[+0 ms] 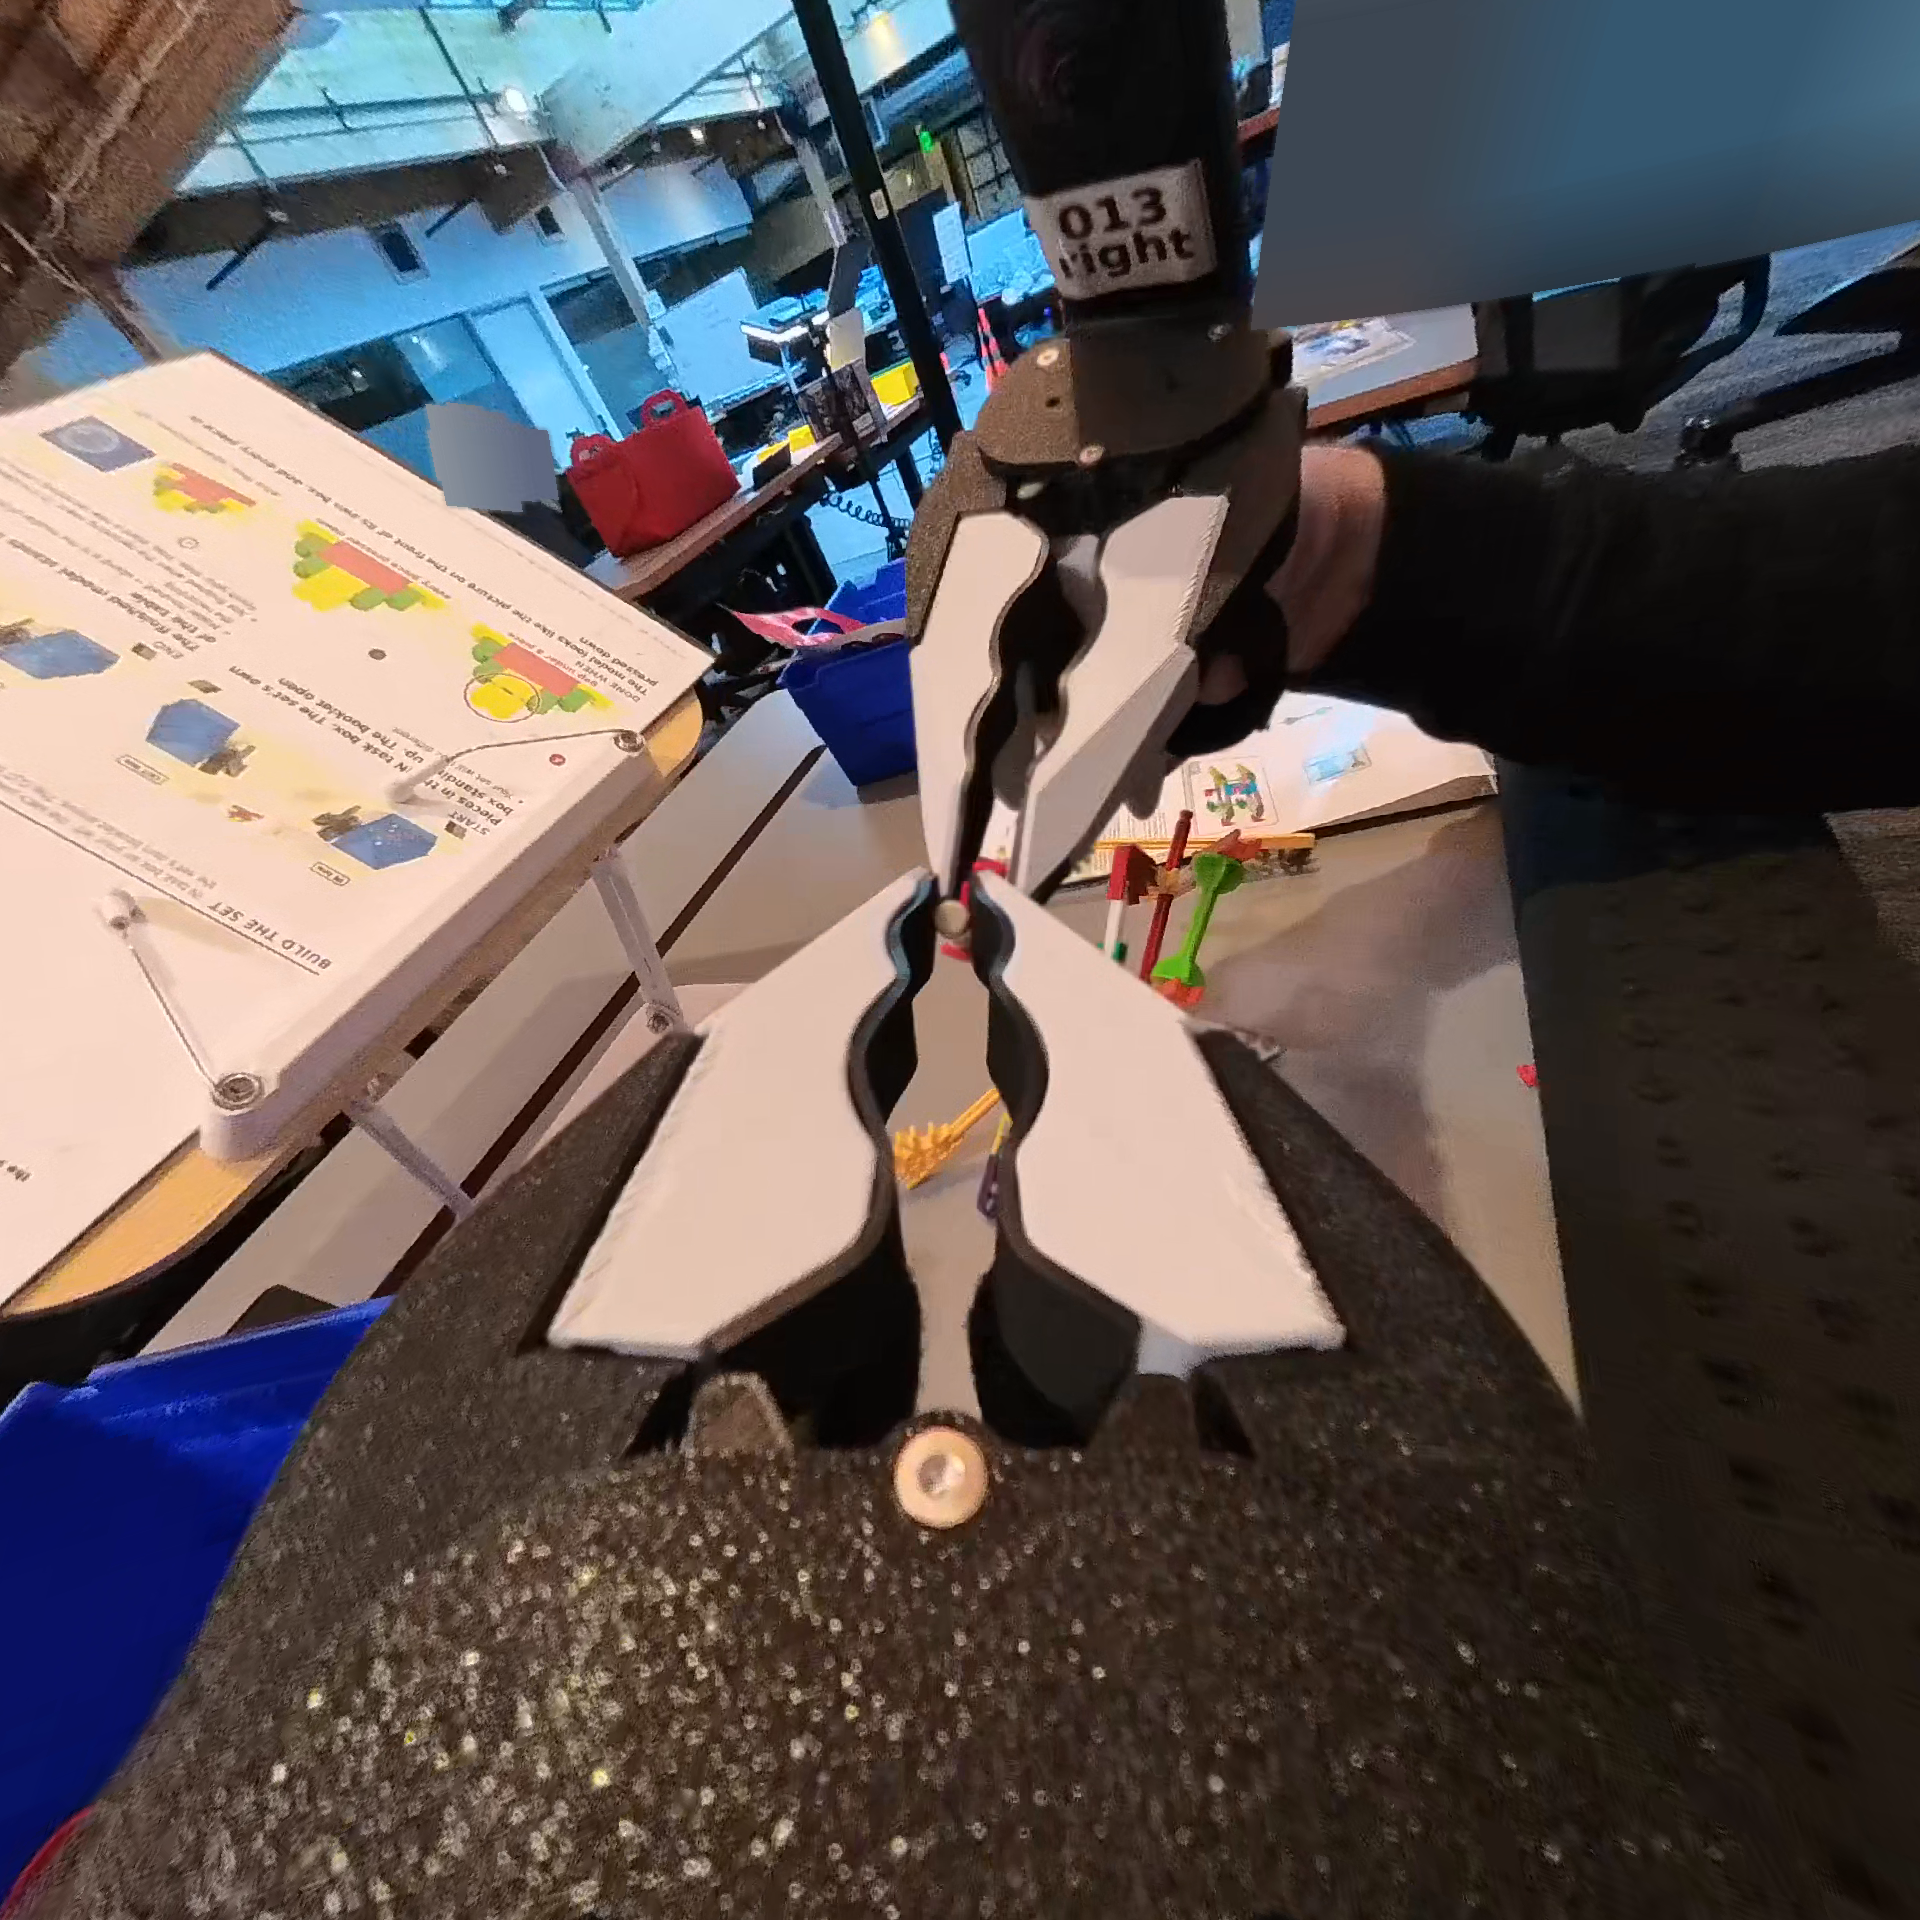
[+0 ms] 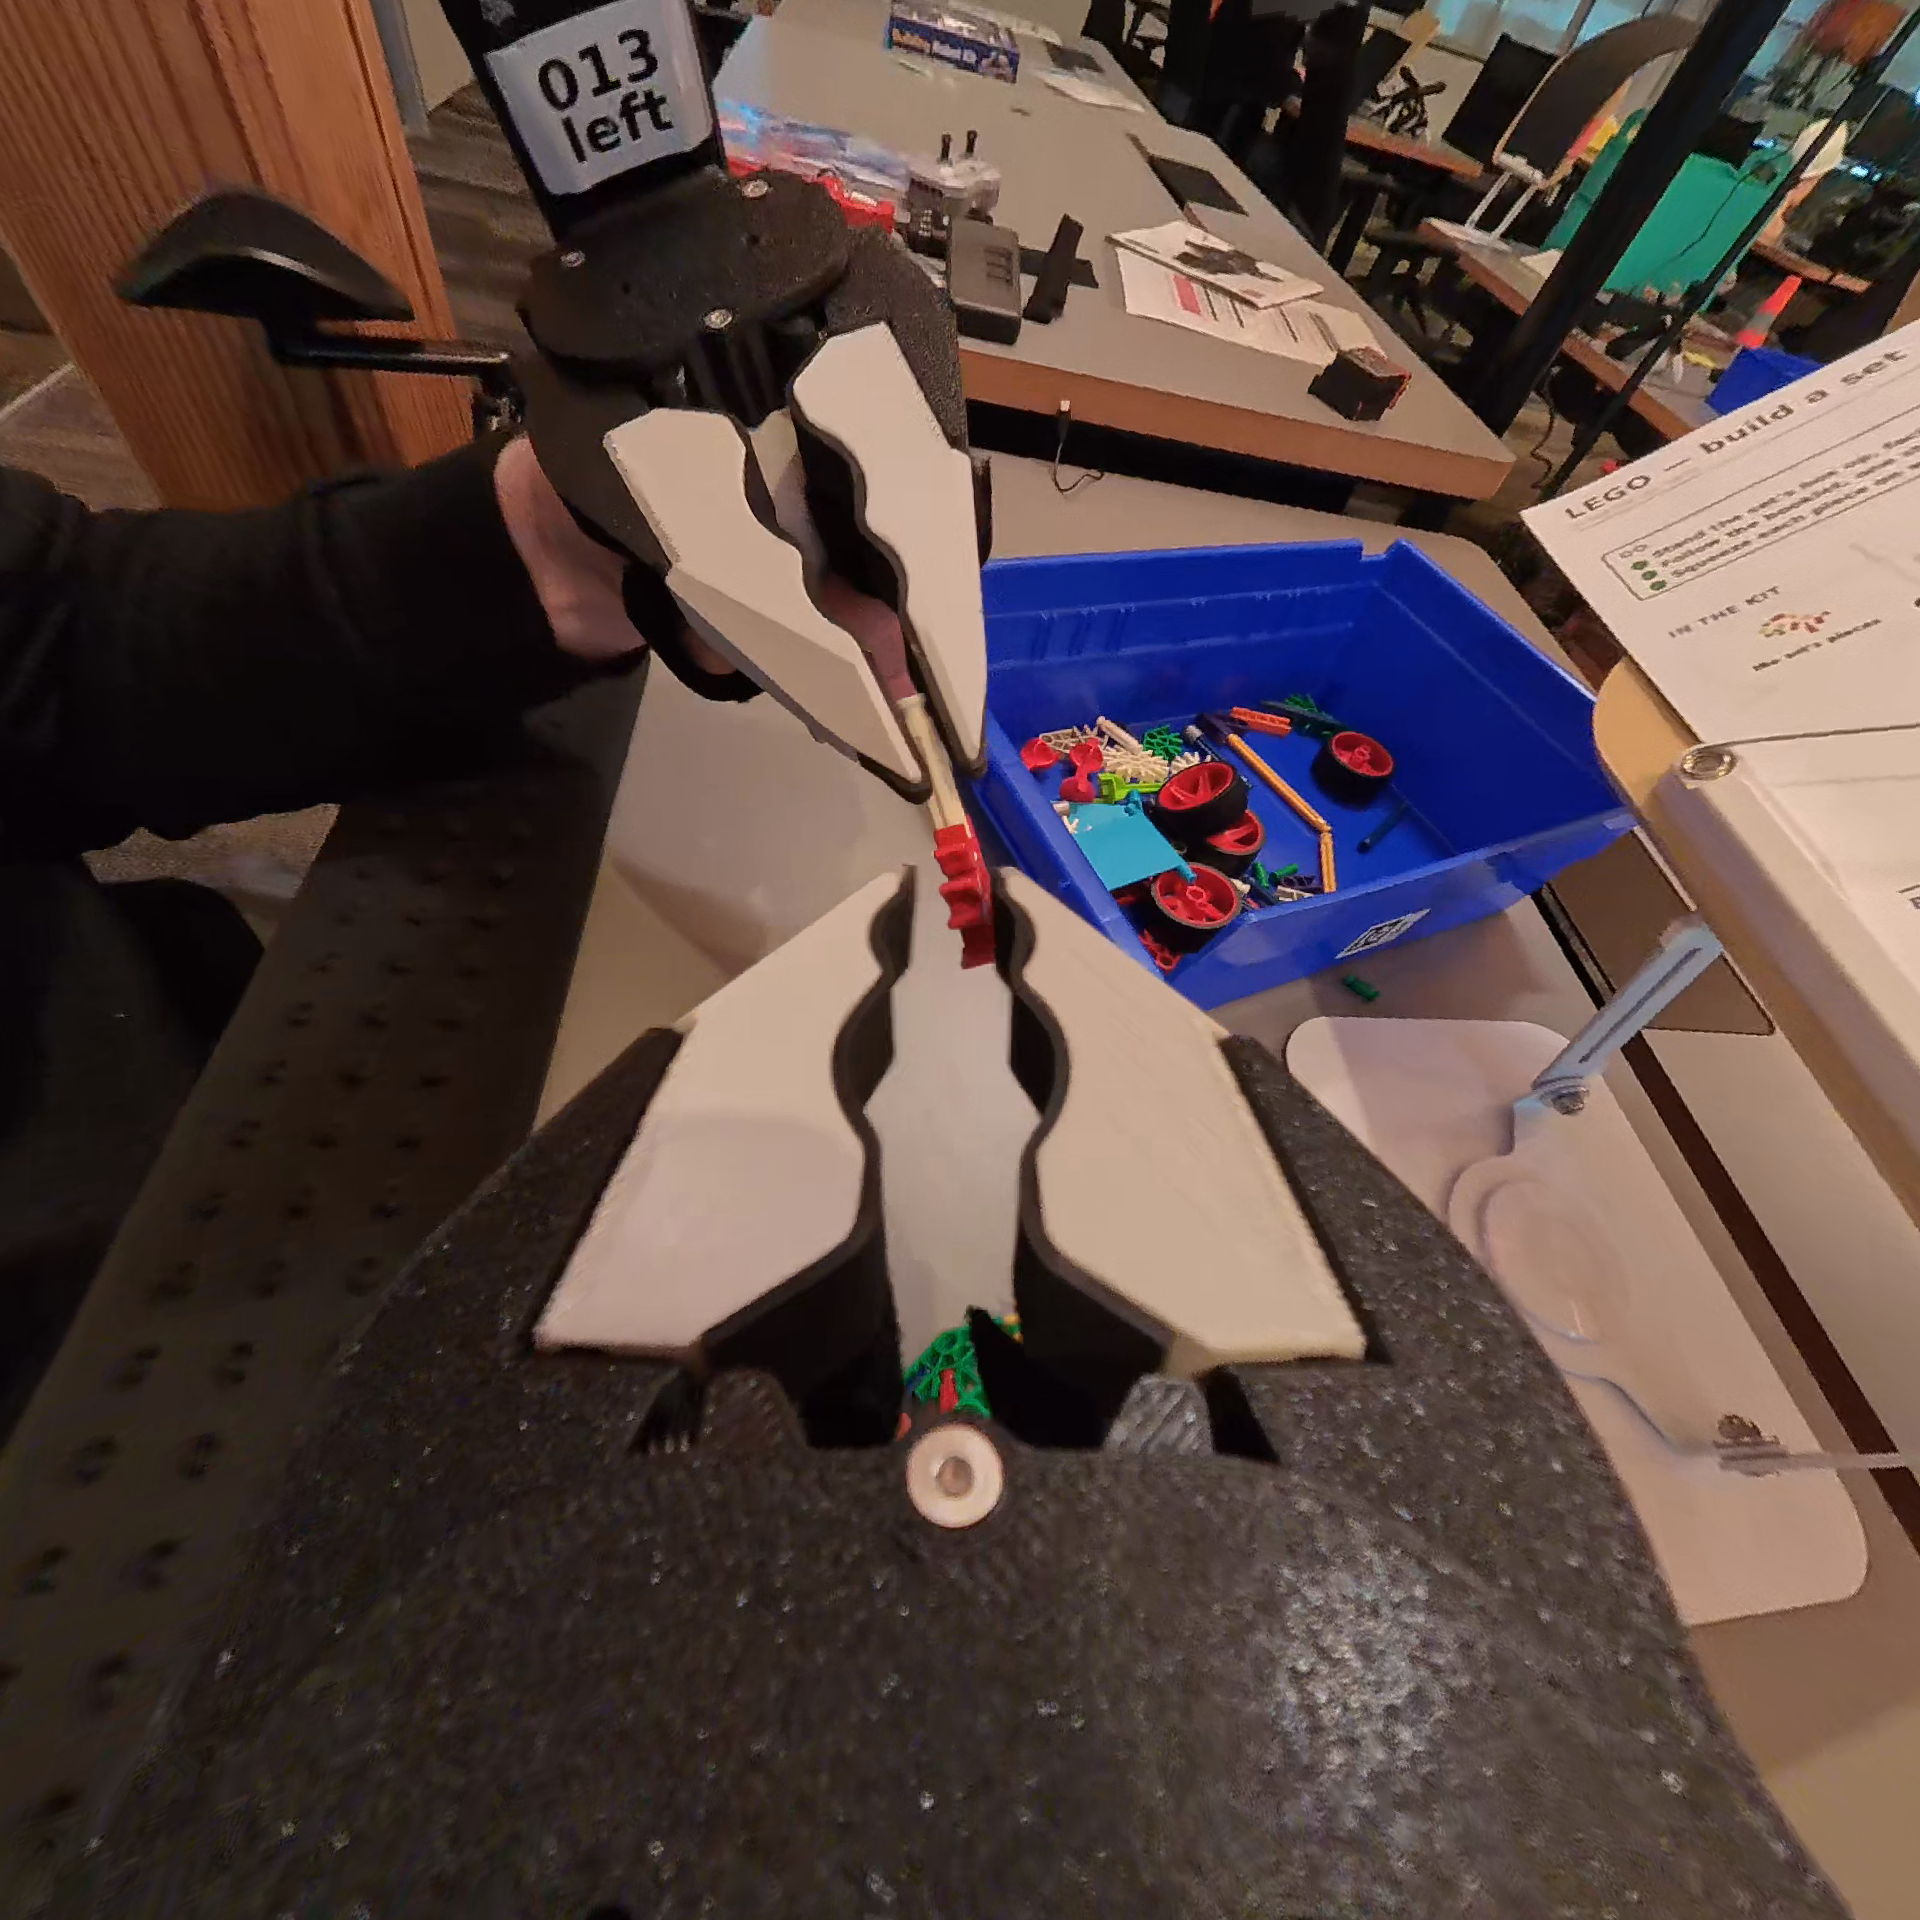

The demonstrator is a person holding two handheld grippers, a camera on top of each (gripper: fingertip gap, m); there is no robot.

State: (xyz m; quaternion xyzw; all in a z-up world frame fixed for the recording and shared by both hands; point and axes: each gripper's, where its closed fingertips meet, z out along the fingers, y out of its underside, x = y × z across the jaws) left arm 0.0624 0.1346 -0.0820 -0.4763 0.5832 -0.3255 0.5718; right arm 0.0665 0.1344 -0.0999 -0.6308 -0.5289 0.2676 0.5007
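The left claw [image 1: 954,914] is pinching a short white rod [image 2: 928,750] at its tips. The right claw [image 2: 956,904], meeting it tip to tip, is clenching a red connector [image 2: 961,894] fixed on that rod's end. Just beyond the right claw, a blue bin [image 2: 1455,665] of wheels and mixed pieces is sitting on the bench [image 2: 727,831]. Past the left claw, a small green and red model [image 1: 1184,914] is standing.
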